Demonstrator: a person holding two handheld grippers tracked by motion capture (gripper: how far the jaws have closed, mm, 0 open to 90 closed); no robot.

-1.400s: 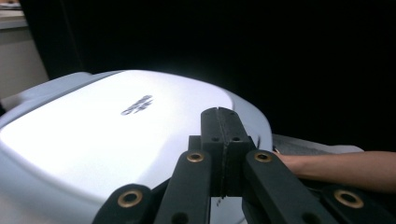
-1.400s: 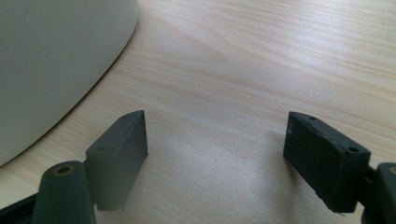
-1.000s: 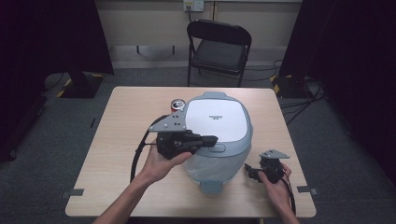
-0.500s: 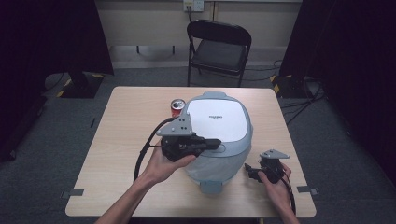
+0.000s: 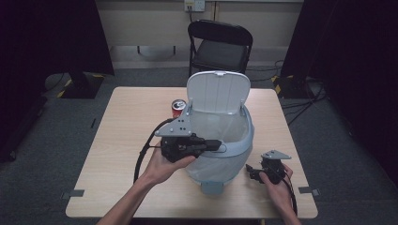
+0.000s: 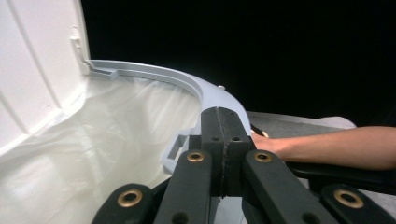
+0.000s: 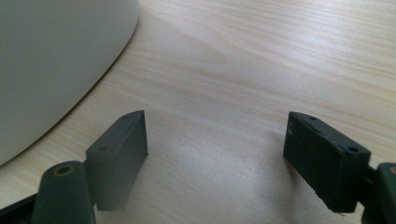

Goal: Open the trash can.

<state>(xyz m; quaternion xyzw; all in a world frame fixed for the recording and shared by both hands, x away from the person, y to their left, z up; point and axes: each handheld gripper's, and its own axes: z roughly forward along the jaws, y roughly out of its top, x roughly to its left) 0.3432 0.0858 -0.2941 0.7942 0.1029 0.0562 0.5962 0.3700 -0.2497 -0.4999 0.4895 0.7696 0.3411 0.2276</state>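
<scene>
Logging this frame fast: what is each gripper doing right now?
Left gripper: shut, holding nothing, at the bin rim.
Right gripper: open, empty.

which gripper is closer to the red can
Left. The left gripper sits shut over the near left rim of the open bin, a short way in front of the red can. The right gripper rests on the table at the bin's far side from it.

Pedal bin (image 5: 220, 154) sitting at the centre of the table (image 5: 122, 140), its lid (image 5: 217, 91) standing upright at 12 o'clock, soda can (image 5: 179, 108) standing at the bin's 11 o'clock, folding chair (image 5: 220, 47) standing beyond the table at 12 o'clock.
</scene>
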